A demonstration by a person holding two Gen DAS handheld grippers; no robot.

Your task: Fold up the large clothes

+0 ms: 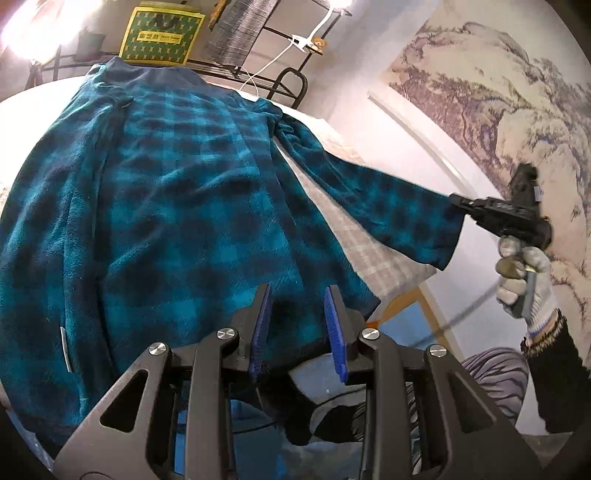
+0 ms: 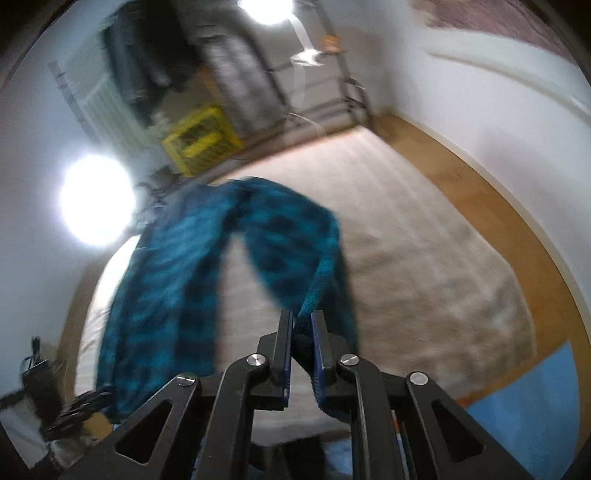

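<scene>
The room is brightly lit. Two lamps (image 2: 96, 199) blow out to white discs in the right wrist view, and that whole picture smears with motion — the yellow crate (image 2: 201, 138) and the rack behind it are streaks. The left wrist view is sharp, with glare burning its top corner (image 1: 27, 33). Both pictures bulge, walls curving, corners black.

Fleece, plastic and steel

We see the plaid garment (image 1: 177, 192) as fuzzy matt fleece between ribbed blue plastic pads (image 1: 334, 325); black matt fingers beside them carry shiny metal bolts (image 1: 369, 334).
</scene>
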